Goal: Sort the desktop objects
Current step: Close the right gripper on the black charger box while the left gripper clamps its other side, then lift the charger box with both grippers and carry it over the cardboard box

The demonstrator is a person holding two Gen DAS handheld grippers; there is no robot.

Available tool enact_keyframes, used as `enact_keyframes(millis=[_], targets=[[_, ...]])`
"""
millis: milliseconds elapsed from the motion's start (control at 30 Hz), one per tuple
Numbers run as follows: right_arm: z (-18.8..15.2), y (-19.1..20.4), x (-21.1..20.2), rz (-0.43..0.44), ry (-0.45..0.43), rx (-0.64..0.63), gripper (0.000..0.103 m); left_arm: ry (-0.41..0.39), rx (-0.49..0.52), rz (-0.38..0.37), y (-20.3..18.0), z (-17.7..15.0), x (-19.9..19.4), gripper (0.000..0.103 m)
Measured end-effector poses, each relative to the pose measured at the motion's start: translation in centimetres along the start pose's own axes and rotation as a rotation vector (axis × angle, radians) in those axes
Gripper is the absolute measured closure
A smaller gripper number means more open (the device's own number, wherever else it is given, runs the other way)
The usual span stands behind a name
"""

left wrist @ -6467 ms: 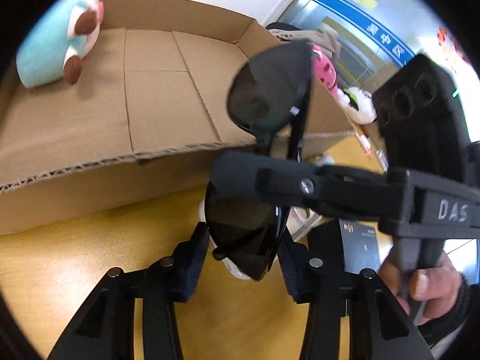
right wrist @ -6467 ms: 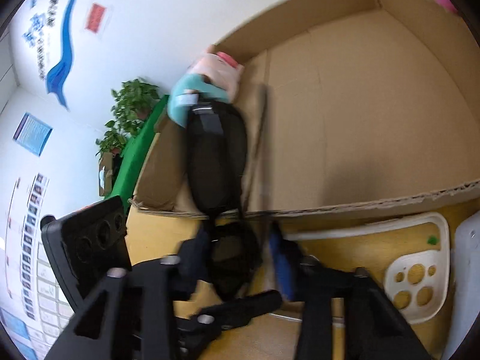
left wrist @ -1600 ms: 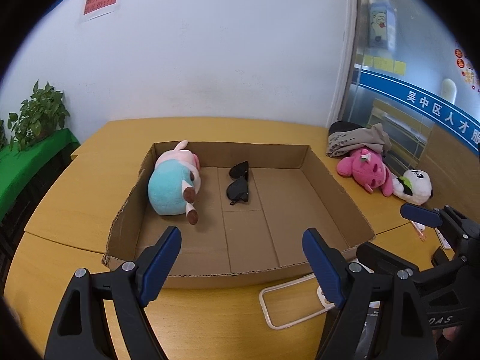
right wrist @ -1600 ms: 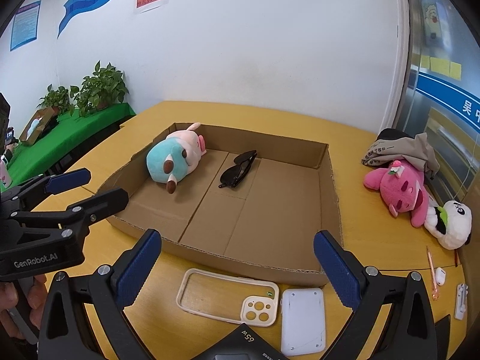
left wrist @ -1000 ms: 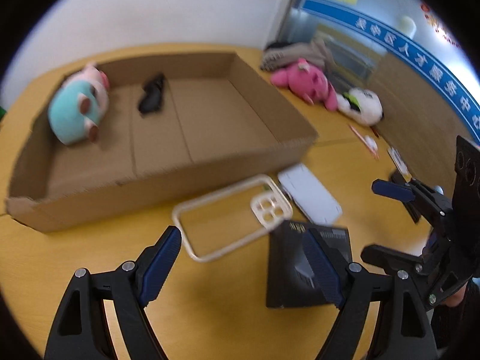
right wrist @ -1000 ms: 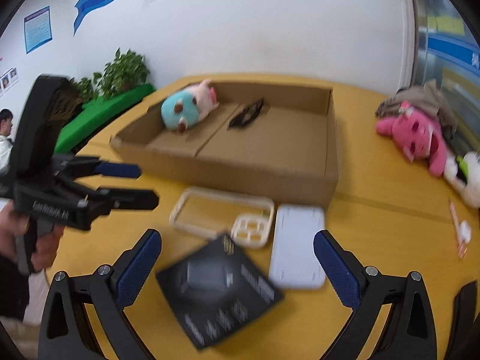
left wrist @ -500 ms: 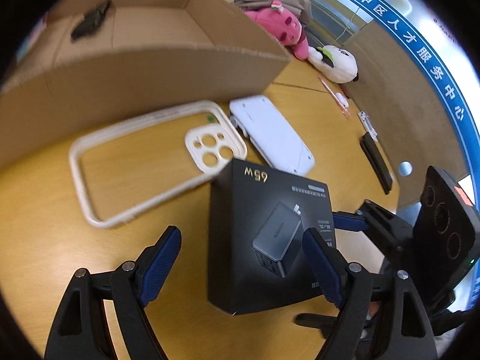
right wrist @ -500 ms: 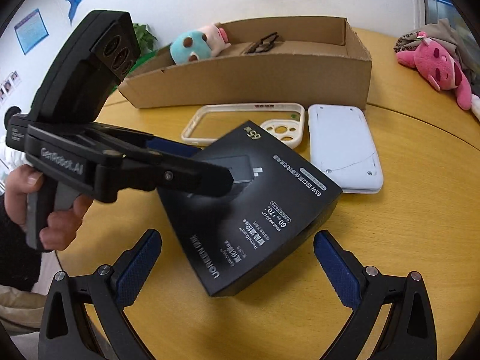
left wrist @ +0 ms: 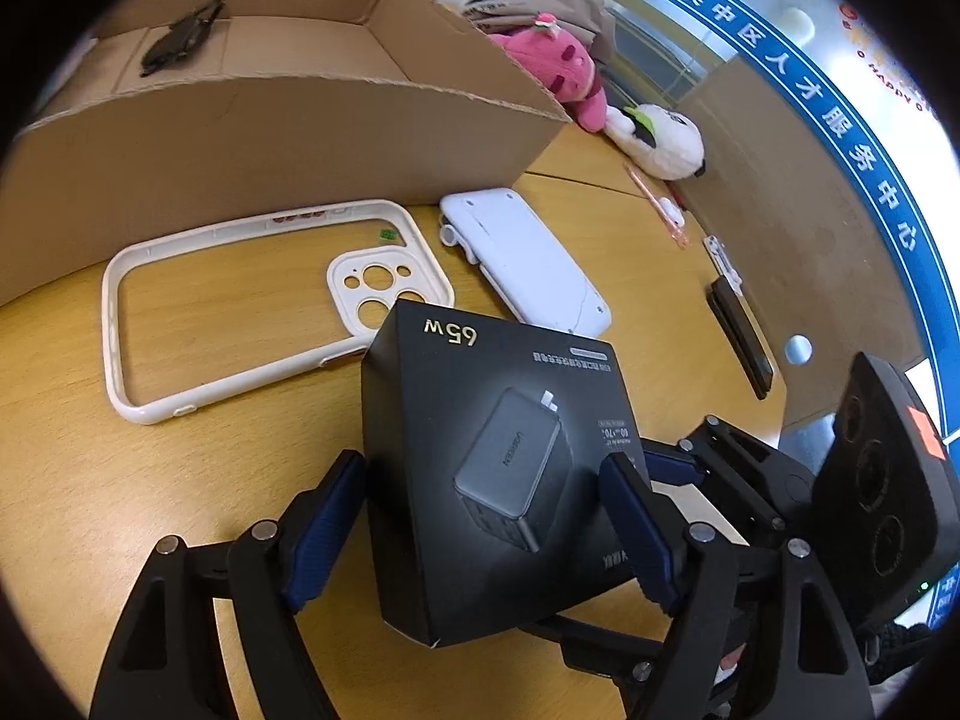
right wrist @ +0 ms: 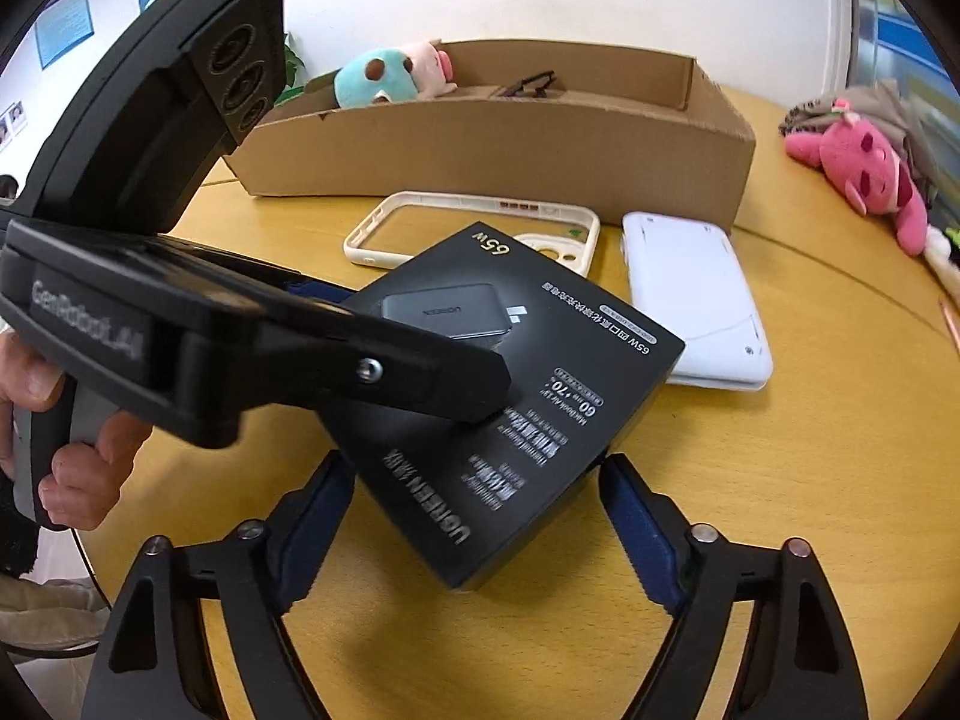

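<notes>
The black charger box (left wrist: pixel 498 468) lies flat on the tabletop (right wrist: pixel 810 450) in front of the cardboard box (right wrist: pixel 492 144), its "65W" end pointing toward the white phone case (left wrist: pixel 180 312) and overlapping that case's camera corner. Its long axis runs from you toward the cardboard box, skewed a little; the white tablet-like slab (left wrist: pixel 528 264) lies just beside its far right corner.

Your left claw (left wrist: pixel 480 531) is partly closed around the near end of the charger box, its blue pads (left wrist: pixel 324 516) at or just beside the box's two side edges; you cannot tell if they are pressing. Your right claw (right wrist: pixel 474 531) is spread wide, with the box's near corner between its pads and a visible gap on each side.

Half a second ago the left claw stood much wider, clear of the box; it has since come down over it and narrowed. The sunglasses (left wrist: pixel 180 39) and the teal plush (right wrist: pixel 372 81) lie in the cardboard box, as before.
</notes>
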State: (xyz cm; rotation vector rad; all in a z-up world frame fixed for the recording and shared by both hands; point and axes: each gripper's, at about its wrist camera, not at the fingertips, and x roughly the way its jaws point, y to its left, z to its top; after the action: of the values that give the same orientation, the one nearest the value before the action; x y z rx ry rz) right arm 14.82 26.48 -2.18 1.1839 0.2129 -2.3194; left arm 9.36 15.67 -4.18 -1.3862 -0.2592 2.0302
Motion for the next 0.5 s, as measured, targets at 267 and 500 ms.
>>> enact_keyframes(millis=[267,500], targets=[[2.3,2.8,-2.7,-0.006,-0.111,-0.079,0.021,-0.128,0.010,0.050,-0.6,0.0,-5.1,0.024],[6.7,5.4,-6.0,-0.036,-0.243,-0.185,0.022,-0.306,0.057,0.103,-2.1,1.6,-11.6,0.024]])
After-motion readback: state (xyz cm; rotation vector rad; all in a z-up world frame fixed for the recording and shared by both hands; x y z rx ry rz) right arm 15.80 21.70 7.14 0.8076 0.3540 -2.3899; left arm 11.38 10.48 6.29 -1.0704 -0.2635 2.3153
